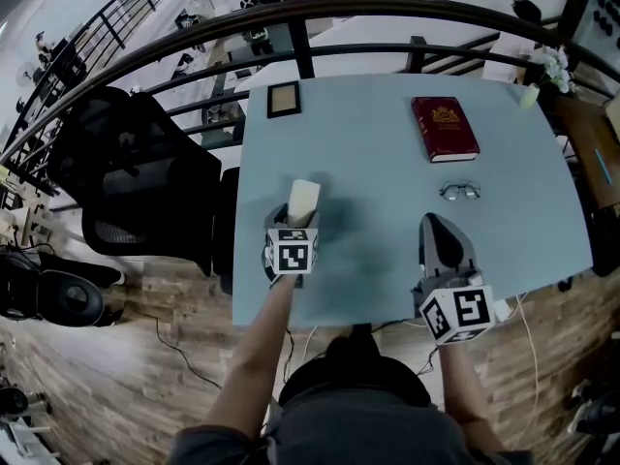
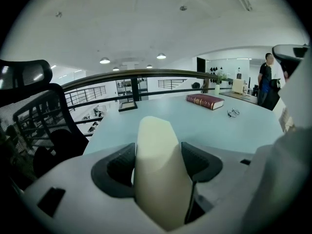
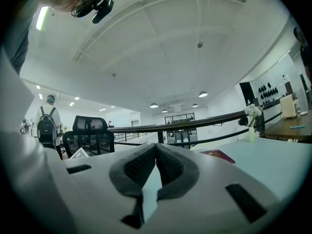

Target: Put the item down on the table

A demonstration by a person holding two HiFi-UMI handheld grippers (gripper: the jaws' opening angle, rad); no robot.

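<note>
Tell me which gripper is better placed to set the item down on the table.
Left. The left gripper holds the cream block between its fingers, over the table; the right gripper is shut and empty.

The table (image 1: 387,250) is a plain pale blue. The item (image 1: 303,200) is cream, with no pattern. The book (image 1: 445,129) is dark red with a gold emblem on its cover. The left gripper (image 1: 298,223) and right gripper (image 1: 438,232) are light grey with dark grey, finely textured pads (image 2: 116,168); each cube is white with black square markers. The chair (image 1: 136,177) is black mesh, the floor (image 1: 145,356) brown wood planks
</note>
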